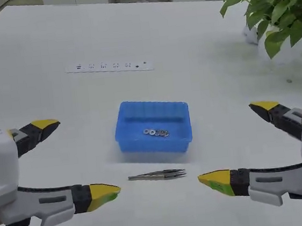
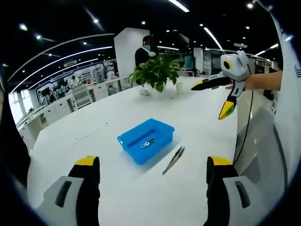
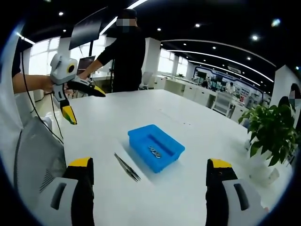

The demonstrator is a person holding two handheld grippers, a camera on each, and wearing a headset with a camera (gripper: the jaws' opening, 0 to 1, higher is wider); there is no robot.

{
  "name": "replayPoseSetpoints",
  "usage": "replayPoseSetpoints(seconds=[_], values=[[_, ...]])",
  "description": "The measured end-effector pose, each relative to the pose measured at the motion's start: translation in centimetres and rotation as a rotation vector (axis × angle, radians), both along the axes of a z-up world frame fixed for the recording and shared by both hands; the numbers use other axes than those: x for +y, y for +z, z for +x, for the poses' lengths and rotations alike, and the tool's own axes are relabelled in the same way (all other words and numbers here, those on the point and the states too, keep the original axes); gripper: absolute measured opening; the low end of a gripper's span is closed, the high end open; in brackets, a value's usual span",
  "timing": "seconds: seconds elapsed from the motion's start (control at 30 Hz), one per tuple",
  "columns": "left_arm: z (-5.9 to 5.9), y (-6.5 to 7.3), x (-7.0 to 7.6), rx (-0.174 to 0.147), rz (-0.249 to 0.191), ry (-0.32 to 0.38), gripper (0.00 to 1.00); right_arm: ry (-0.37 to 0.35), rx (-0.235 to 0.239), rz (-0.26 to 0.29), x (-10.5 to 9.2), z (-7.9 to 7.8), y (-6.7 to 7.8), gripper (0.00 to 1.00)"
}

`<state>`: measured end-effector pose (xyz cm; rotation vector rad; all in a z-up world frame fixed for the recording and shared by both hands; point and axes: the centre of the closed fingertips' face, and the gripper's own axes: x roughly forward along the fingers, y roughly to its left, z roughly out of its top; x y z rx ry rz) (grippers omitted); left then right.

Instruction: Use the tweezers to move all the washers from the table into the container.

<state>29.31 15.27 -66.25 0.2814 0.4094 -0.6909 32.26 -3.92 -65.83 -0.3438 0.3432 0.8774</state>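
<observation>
container [image 1: 154, 144]: 1 | washers [image 1: 153, 132] inside: about 4, exact count unclear | tweezers [image 1: 157, 175]: 1 pair | power strip [image 1: 108, 66]: 1 | potted plant [image 1: 274, 3]: 1 | grippers: 2, left gripper [image 1: 88, 156], right gripper [image 1: 225, 142]

Head view: I look down from the near edge at the table [image 1: 201, 75]. Gripper views: low, left one facing right, right one facing left. Shared by all: container [image 1: 153, 144], tweezers [image 1: 157, 175].

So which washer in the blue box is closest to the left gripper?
The washer at the row's left end in the head view; every other washer lies further right.
</observation>
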Motion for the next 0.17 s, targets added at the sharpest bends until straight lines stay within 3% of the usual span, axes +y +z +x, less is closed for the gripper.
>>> replayPoseSetpoints(seconds=[0.17], values=[[-0.02, 0.42, 0.27, -0.007, -0.009, 0.011, 1.00, 0.006, 0.011, -0.011, 0.04, -0.22, -0.16, 1.00]])
